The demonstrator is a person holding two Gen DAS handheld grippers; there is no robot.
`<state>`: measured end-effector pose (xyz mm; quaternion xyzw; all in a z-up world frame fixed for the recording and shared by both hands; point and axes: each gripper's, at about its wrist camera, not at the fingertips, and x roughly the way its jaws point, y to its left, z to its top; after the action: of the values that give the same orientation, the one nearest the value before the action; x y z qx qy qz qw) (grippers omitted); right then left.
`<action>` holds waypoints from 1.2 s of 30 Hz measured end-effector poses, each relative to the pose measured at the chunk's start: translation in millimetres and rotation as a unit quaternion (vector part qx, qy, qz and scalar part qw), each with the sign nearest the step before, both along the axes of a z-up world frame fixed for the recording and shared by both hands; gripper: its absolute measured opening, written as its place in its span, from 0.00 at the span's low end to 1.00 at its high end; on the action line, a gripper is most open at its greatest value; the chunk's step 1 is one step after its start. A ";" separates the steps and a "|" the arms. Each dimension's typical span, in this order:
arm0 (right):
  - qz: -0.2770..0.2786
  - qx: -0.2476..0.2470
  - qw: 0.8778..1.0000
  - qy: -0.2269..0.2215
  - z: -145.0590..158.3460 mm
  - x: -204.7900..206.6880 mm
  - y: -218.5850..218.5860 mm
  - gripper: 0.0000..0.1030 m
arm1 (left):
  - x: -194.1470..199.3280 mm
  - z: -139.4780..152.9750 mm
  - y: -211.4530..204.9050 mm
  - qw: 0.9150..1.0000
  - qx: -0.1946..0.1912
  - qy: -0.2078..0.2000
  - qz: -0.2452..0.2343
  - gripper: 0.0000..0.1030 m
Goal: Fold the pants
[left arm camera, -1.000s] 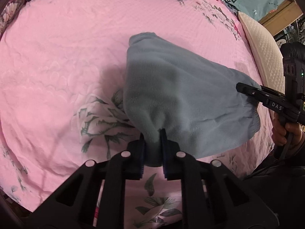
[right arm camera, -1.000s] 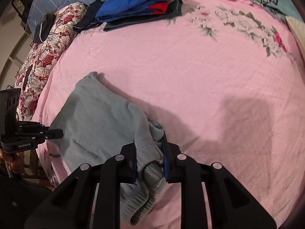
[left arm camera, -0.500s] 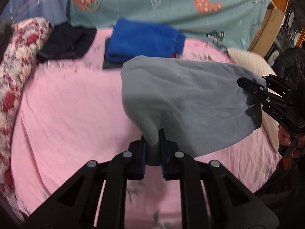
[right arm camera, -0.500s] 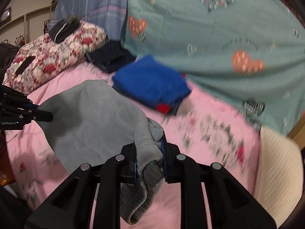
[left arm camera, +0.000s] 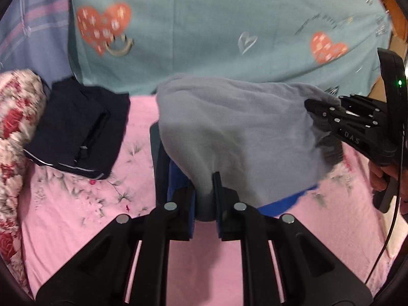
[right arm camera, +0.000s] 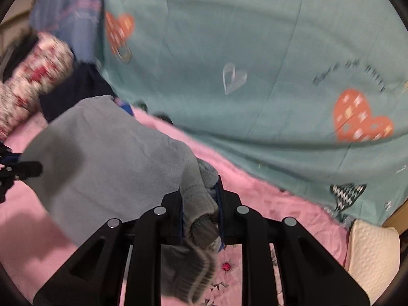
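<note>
The folded grey fleece pants (left arm camera: 237, 132) hang in the air between my two grippers, above the pink bed. My left gripper (left arm camera: 205, 191) is shut on one corner of the pants. My right gripper (right arm camera: 200, 204) is shut on the ribbed end of the pants (right arm camera: 114, 158). The right gripper also shows at the right of the left wrist view (left arm camera: 321, 107), and the left gripper at the left edge of the right wrist view (right arm camera: 28, 169). The pants hang over a blue folded garment (left arm camera: 178, 178) and hide most of it.
A folded dark garment (left arm camera: 79, 132) lies at the left on the pink floral bedsheet (left arm camera: 76, 204). A teal heart-print sheet (right arm camera: 255, 63) hangs behind. A floral pillow (left arm camera: 15, 107) is far left, a cream quilted pillow (right arm camera: 372, 252) at the right.
Both grippers have lifted the pants off the bed and carried them toward the back, over the pile of folded clothes. Both stay shut on the pants.
</note>
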<state>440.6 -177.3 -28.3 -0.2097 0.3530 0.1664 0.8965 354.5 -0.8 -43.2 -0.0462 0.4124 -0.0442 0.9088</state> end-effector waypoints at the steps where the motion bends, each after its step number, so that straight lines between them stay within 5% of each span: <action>1: -0.007 -0.004 1.000 0.011 -13.6 9.6 -0.1 0.21 | 9.6 -14.4 2.4 1.000 0.001 0.014 -0.002 0.14; 6: -0.015 0.005 1.000 0.014 -23.3 24.6 3.0 0.32 | 14.2 -37.9 8.1 1.000 -0.005 0.012 -0.009 0.28; 9: -0.019 -0.002 1.000 0.021 -7.0 26.6 -5.6 0.50 | 9.2 -26.0 22.0 1.000 0.003 0.013 0.020 0.71; 10: -0.022 0.014 0.999 0.032 2.1 23.0 -14.1 0.50 | 3.4 -17.0 29.9 1.000 -0.002 0.002 0.030 0.72; 15: -0.034 0.115 0.993 0.012 61.9 -16.4 -44.8 0.50 | -6.5 43.4 45.7 0.995 -0.020 -0.084 0.042 0.73; 18: -0.010 0.165 0.985 0.042 65.9 -23.8 -29.5 0.36 | 18.3 55.9 22.3 0.994 -0.059 -0.094 -0.008 0.72; 23: -0.055 0.139 0.983 0.106 7.4 -7.0 -24.6 0.26 | 74.1 8.7 -5.1 0.999 -0.040 -0.017 -0.022 0.65; 27: -0.086 0.212 0.964 0.138 -25.7 15.0 -51.3 0.26 | 89.3 -22.9 -5.6 1.000 -0.014 0.005 -0.020 0.68; 32: -0.102 0.197 0.965 0.141 -23.1 25.0 -43.0 0.26 | 89.3 -25.3 -14.9 1.000 0.016 0.011 -0.004 0.71; 36: -0.088 0.194 0.970 0.118 20.3 -6.6 -39.2 0.32 | 78.2 -0.7 -5.8 1.000 0.016 0.020 0.015 0.71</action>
<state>434.1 -216.5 -8.1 0.0209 0.4344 0.1761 0.8831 432.7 -6.5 -43.9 -0.0387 0.4307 -0.0235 0.9013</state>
